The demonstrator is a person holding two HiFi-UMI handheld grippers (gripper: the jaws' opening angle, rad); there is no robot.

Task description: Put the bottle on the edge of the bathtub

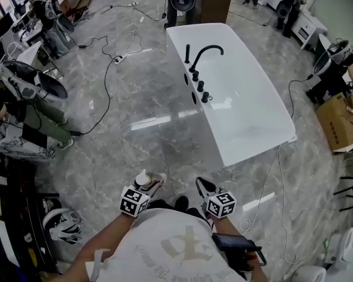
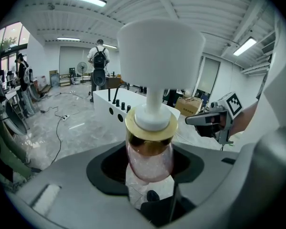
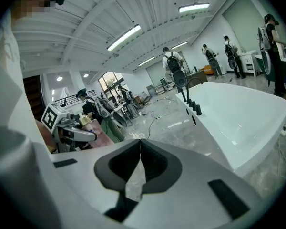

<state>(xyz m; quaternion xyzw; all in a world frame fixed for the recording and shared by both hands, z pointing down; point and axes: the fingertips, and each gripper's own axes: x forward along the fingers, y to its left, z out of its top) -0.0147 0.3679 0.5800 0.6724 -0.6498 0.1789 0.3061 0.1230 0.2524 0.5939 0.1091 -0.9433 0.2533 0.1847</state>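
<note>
Item 1. My left gripper (image 2: 150, 175): the jaws stand wide and their pads press on the body of a pump bottle (image 2: 150, 149). The bottle sits upright between them. Its clear pinkish body is down in the jaw gap, while the gold collar and white pump head rise above the jaw tips.

Item 2. My right gripper (image 3: 139, 147): the jaws are brought together, tips meeting, with nothing between them. It is level with the left gripper and just to its right, the two a little apart.

Item 3. White bathtub (image 1: 253, 116): it lies ahead of both pairs of jaws and somewhat to the right, well apart from them. The bottle is nowhere near its edge and is held off the floor in my left jaws.

Item 4. Black arched faucet (image 1: 206, 53): it is mounted on the tub rim's near-left side. A row of black knobs (image 1: 199, 86) runs along the same rim toward me.

Item 5. Grey marble floor (image 1: 141, 104): it spreads beneath and ahead of both jaws up to the tub.

Item 6. Power strip with trailing black cables (image 1: 119, 58): it lies on the floor, far ahead and left of my left jaws.

Item 7. Cardboard box (image 1: 340, 122): it sits far right of my right jaws, beyond the tub.
</note>
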